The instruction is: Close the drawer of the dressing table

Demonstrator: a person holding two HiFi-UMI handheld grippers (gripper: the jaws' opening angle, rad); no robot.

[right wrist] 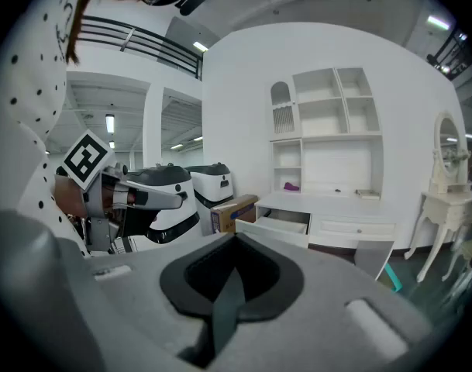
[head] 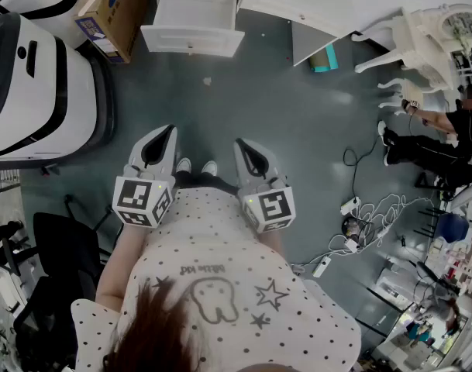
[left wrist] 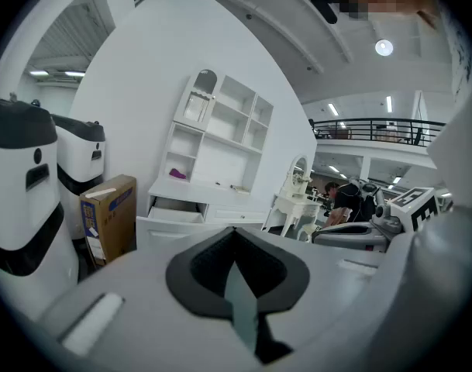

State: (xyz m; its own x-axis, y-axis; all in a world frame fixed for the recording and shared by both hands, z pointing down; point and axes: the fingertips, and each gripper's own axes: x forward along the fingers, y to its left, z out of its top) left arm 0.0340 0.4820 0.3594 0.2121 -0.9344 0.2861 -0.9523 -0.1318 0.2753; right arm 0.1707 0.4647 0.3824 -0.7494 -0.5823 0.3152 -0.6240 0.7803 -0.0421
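Left gripper (head: 163,136) & right gripper (head: 248,149): jaws clenched, empty, well apart from drawer (head: 193,20). Drawer stands pulled out of dressing table (head: 309,8), far left. Risk: off-centre push skews drawer, jams it; leftward approach may clip cardboard box (head: 111,12).

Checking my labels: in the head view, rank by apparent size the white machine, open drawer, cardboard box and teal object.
1. white machine
2. open drawer
3. cardboard box, nearly the drawer's size, cropped at the edge
4. teal object

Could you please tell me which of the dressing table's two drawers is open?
The left drawer, beside the cardboard box, is pulled out; the right drawer sits flush.
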